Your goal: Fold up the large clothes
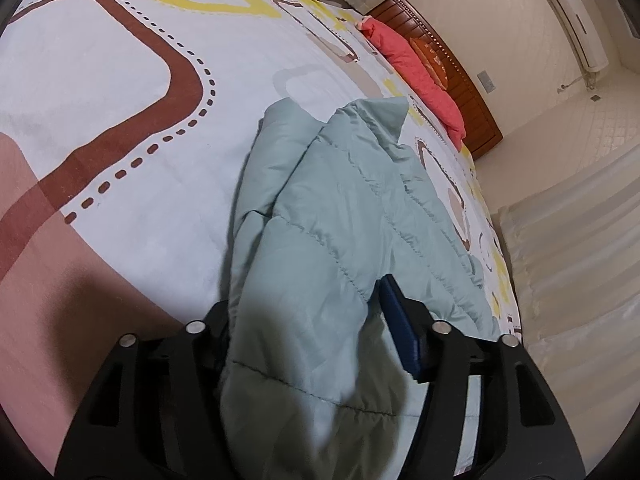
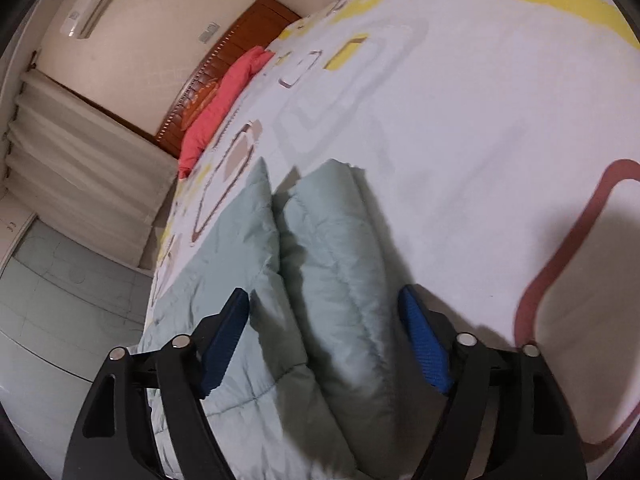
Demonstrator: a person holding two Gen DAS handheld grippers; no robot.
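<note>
Pale green quilted cloth, a padded jacket (image 1: 320, 208), lies bunched on the bed's patterned sheet (image 1: 100, 80) near its edge. Beyond it we see a coral pillow (image 1: 416, 76) against the wooden headboard (image 1: 468, 92), an air conditioner (image 1: 572, 20) high on the wall, and white curtains (image 2: 80, 184) beside the bed. Our left gripper (image 1: 304, 344) has a thick fold of the jacket between its fingers, hiding the left one; we cannot tell whether the pads press it. Our right gripper (image 2: 324, 336) stands wide apart, straddling a puffy roll of the jacket without its blue pads (image 2: 424, 344) touching it.
</note>
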